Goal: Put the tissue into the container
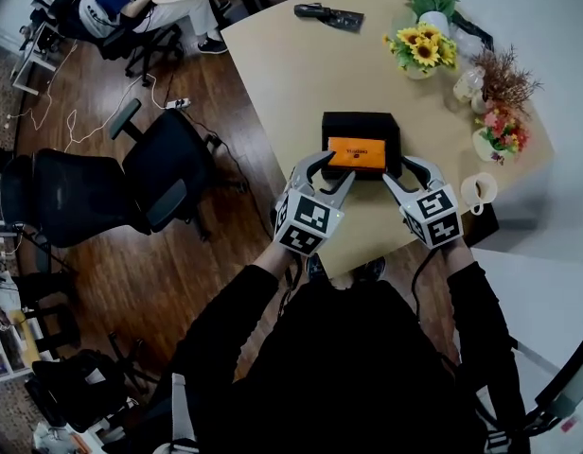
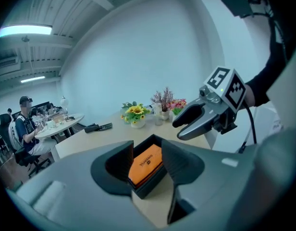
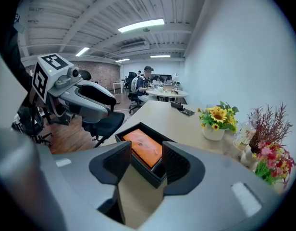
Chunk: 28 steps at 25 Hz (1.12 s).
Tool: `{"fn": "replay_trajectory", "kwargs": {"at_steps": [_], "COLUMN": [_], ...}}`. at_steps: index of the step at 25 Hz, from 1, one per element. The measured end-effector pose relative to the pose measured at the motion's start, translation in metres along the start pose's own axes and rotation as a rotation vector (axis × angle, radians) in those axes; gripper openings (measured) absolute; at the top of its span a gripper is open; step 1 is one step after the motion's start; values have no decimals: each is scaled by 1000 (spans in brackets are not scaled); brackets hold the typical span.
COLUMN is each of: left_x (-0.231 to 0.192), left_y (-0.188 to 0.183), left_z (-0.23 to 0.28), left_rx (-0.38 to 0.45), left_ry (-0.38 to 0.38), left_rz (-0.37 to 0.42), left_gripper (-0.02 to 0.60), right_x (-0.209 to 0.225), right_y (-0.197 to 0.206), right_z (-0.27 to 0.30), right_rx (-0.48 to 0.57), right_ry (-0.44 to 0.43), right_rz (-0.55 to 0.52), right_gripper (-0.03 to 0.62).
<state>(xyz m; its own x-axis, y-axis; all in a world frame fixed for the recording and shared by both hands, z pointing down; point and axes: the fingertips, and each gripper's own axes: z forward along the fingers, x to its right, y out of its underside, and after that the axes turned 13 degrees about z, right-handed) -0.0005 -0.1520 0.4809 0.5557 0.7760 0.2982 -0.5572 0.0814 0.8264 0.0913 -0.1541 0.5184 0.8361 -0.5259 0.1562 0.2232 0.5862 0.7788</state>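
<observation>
A black open container [image 1: 361, 121] stands on the tan table [image 1: 282, 64], and an orange tissue pack [image 1: 356, 151] lies flat inside it. My left gripper [image 1: 334, 170] hovers over the container's near left corner and my right gripper [image 1: 397, 170] over its near right corner. Each one's jaws stand a little apart with nothing between them. In the left gripper view the pack [image 2: 150, 157] shows beyond the left gripper [image 2: 148, 166], with the right gripper [image 2: 180, 129] above it. In the right gripper view the pack [image 3: 147, 146] lies ahead of the right gripper [image 3: 145, 170], and the left gripper [image 3: 114, 107] is at the left.
A sunflower vase [image 1: 424, 50], pink flowers [image 1: 500, 126], a dried bouquet [image 1: 504, 78] and a cup [image 1: 478, 190] line the table's right side. A black remote [image 1: 327, 14] lies at the far end. Black office chairs [image 1: 112, 187] stand on the wooden floor to the left.
</observation>
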Motion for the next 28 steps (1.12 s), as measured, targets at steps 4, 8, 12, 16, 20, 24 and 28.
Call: {"fn": "replay_trajectory", "kwargs": {"at_steps": [4, 8, 12, 16, 20, 24, 28], "left_x": [17, 32, 44, 61, 58, 60, 67], "left_y": [-27, -54, -71, -78, -95, -109, -117], "left_z": [-34, -72, -106, -131, -160, -175, -171], "left_rx": [67, 136, 196, 259, 359, 422, 444], "left_ry": [-7, -41, -69, -63, -128, -162, -129], "left_rz": [19, 29, 31, 51, 95, 97, 110], "left_gripper": [166, 166, 166, 166, 166, 166, 166], "right_x": [-21, -42, -52, -57, -69, -91, -104], "right_y": [-19, -36, -44, -52, -66, -73, -79], "right_z": [-34, -75, -114, -149, -182, -202, -202], "right_rx": [130, 258, 347, 440, 564, 652, 678], "right_ry": [-1, 2, 25, 69, 98, 62, 47], "right_rz": [-10, -7, 18, 22, -1, -25, -53], "right_gripper": [181, 172, 172, 169, 153, 133, 120]}}
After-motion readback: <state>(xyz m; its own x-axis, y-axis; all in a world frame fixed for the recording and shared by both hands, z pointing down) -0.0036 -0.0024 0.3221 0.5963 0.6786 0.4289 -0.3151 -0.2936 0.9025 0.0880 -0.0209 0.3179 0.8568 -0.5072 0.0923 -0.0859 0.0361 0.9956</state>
